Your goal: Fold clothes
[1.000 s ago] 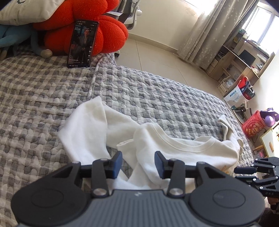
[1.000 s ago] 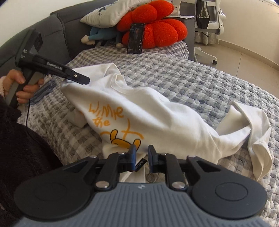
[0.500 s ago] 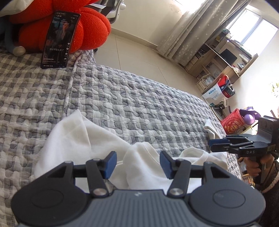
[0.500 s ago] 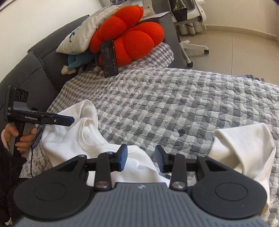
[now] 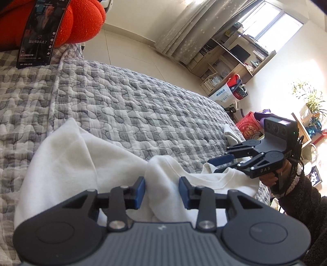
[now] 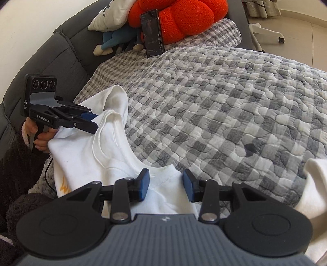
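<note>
Then both tongs stood spread over the white shirt (image 6: 106,151) lying crumpled on the bed (image 6: 224,98): left tongs (image 5: 162,191) just closing around a ridge of cloth, right tongs (image 6: 165,185) straddling the shoulder edge. Pinching doubled layers could skew the fold. A phone (image 6: 152,38) leaned against a red cushion (image 6: 184,18), well apart; nothing blocked the shirt.

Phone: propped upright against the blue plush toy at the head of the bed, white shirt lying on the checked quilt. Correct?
Not quite. The phone leans against the red cushion, not the blue plush toy, which lies beside it to the left. The right wrist view shows this. The rest holds: the white shirt lies on the checked quilt.
</note>
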`<state>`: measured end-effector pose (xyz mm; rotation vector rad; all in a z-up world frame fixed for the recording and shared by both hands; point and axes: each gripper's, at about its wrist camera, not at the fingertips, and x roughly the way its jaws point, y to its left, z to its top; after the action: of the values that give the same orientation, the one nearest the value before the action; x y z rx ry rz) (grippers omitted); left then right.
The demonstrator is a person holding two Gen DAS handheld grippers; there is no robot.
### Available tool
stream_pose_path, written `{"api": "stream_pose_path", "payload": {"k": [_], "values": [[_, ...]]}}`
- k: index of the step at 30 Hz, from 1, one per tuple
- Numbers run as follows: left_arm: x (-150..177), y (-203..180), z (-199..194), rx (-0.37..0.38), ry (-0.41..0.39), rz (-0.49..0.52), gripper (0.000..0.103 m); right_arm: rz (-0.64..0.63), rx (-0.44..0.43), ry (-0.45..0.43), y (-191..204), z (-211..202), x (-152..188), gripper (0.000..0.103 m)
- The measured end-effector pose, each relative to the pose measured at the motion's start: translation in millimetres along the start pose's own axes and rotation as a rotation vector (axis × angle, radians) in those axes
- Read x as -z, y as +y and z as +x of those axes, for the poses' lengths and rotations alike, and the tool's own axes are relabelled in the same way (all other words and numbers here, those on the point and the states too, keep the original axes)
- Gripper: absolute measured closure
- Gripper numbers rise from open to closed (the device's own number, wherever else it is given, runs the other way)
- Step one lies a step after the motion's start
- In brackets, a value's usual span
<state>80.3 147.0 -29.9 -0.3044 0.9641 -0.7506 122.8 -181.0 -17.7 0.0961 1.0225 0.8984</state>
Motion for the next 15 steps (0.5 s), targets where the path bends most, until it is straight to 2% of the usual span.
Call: {"api": "stream_pose_path", "payload": {"k": [3, 5, 7, 15], "values": [[2, -1, 1, 0.001, -0.017, 0.002, 0.077, -0.036, 0.032, -0.01, 9, -1, 5, 0.069], [4, -3, 1, -0.007, -0.032, 0.01, 0.081, -0.058, 0.055, -0.02, 17, -2, 9, 0.081], [6, -7, -1, -0.021, -0.049, 0.022, 0.086, -0.086, 0.102, -0.047, 27, -3, 14, 0.088], [10, -25, -10, -0.104, -0.106, 0.079, 0.09, -0.105, 0.291, -0.222, 54, -21, 29, 0.093]]}}
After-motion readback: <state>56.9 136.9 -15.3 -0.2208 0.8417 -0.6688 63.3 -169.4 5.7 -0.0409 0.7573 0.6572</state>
